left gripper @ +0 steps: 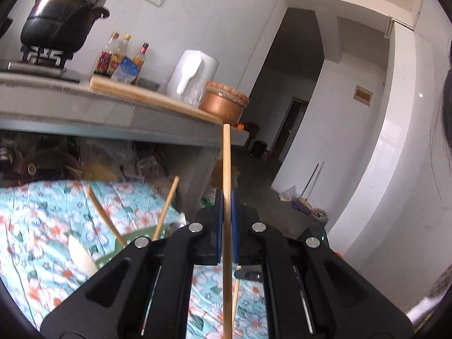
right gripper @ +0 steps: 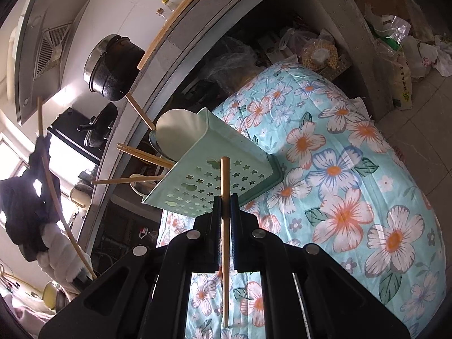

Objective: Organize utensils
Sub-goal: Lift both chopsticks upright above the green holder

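Nearest, your left gripper had its jaws clamped on 1 wooden chopstick, which stood upright toward 12 o'clock. Your right gripper pinched a second chopstick the same way, its tip crossing the star-punched wall of the green utensil holder. That holder sat on the floral cloth just beyond the right fingers, with a white spoon and more chopsticks poking out toward 10 o'clock. Farther off at 11 o'clock, a black pot sat on the counter.
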`<state>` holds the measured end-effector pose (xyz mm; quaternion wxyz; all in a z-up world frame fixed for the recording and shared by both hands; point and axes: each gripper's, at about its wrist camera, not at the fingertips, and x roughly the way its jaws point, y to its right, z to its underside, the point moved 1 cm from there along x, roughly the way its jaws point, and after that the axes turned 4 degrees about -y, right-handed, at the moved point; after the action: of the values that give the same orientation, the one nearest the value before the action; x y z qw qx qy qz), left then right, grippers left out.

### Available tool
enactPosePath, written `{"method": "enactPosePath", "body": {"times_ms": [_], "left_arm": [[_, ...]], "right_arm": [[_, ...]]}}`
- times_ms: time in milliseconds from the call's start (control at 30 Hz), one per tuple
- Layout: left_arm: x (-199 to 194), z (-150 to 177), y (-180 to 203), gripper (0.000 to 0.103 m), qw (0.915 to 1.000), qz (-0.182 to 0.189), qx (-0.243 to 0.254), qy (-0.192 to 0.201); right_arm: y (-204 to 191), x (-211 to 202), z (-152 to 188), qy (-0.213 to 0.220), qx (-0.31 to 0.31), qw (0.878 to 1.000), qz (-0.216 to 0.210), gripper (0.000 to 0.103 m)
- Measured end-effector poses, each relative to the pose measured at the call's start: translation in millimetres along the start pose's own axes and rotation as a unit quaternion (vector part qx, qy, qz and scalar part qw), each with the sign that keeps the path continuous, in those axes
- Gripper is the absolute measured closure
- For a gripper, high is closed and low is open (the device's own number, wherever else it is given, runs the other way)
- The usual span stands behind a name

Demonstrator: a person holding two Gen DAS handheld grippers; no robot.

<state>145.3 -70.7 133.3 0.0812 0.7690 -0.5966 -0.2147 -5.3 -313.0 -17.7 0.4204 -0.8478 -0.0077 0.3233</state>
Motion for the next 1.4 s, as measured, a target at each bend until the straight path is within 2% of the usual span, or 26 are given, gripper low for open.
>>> {"method": "enactPosePath", "body": {"times_ms": [67, 233, 433, 700, 1067, 1400], "left_arm": [[-1.1, -15.9, 3.9, 0.098, 0.9993, -0.003, 0.01, 0.035], [7.2, -42.1, -0.7, 0.098, 0.9925, -0.013, -0.005, 0.121], [28.2, -53.6, -11.1, 0.098, 0.982, -0.081, -0.015, 0.17], [43.2, -63.9, -42.1, 0.098, 0.9764, -0.114, -0.039, 0.179], [71.9, -66.8, -71.4, 0.098, 0.9805, -0.118, -0.066, 0.143], [74.0, -57.0, -78.2, 0.098, 0.9809, -0.127, -0.069, 0.13]], "right_arm": [[1.1, 1.0, -0.1, -0.001, 0.002, 1.0, 0.001, 0.096], [5.6, -0.2, -1.4, 0.0, 0.009, 1.0, 0.002, 0.096], [14.9, 1.5, -4.2, -0.004, 0.022, 1.0, 0.001, 0.096], [23.7, 2.8, -6.5, -0.003, 0.034, 0.999, -0.002, 0.096], [24.4, 2.7, -7.1, -0.003, 0.035, 0.999, 0.0, 0.096], [24.9, 1.5, -6.4, -0.002, 0.037, 0.999, -0.001, 0.096]]}}
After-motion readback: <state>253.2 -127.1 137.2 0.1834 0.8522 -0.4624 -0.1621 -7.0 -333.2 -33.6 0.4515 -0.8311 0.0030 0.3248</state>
